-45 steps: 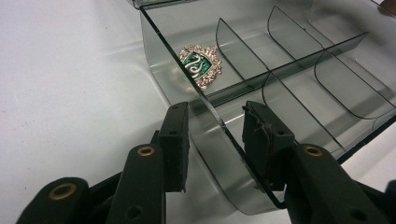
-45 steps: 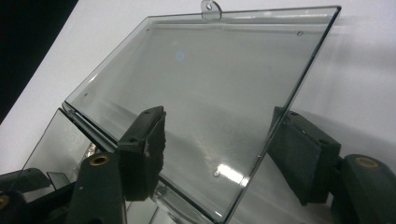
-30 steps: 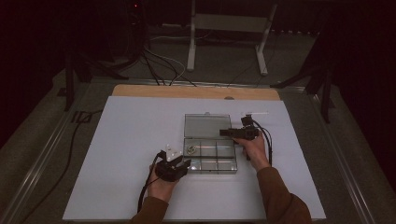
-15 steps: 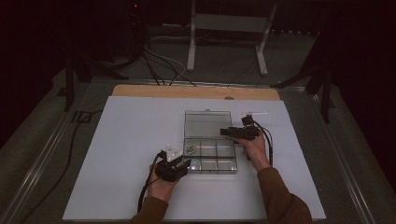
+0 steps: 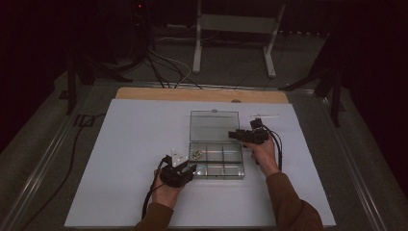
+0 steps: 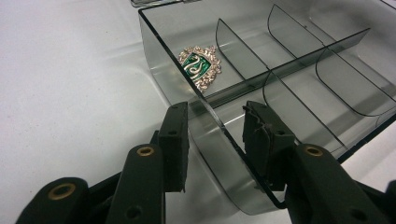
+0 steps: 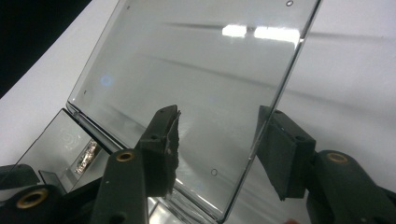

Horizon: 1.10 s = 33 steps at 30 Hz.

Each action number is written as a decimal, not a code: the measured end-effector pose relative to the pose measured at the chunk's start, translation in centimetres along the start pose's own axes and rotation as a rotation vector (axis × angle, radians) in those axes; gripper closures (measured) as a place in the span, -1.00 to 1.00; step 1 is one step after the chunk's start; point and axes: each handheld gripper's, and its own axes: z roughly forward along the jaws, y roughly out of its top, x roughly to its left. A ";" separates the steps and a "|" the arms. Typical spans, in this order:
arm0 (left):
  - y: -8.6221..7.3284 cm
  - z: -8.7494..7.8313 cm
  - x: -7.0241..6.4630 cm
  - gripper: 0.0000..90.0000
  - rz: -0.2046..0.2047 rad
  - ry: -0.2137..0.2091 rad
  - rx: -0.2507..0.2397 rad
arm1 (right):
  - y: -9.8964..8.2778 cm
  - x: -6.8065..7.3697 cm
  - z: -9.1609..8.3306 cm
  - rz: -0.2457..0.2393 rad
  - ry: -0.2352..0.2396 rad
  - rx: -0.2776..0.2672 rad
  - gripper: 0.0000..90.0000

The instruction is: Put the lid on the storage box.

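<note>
A clear smoky plastic organiser box (image 5: 216, 177) with several compartments lies in the middle of the white sheet, its lid (image 5: 214, 126) swung open at the back. A silver and green crest badge (image 5: 196, 154) (image 6: 200, 65) lies in the far left compartment. My left gripper (image 5: 188, 168) (image 6: 215, 109) is open and straddles the box's (image 6: 159, 42) near left corner wall. My right gripper (image 5: 234, 135) (image 7: 217, 121) is open at the right edge of the lid (image 7: 196, 56). Its jaws have just been closing, with that edge between them and gaps still showing at both pads.
A white sheet (image 5: 125, 159) covers the table, with bare room left and right of the box. A wooden board (image 5: 159, 94) lies along the far edge. Behind it are metal stand legs (image 5: 197, 53) and cables (image 5: 166, 67) on the floor.
</note>
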 end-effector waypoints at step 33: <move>0.0 0.0 -0.1 0.43 0.007 0.010 0.001 | 0.2 1.7 -1.7 -0.228 -0.086 -0.032 0.33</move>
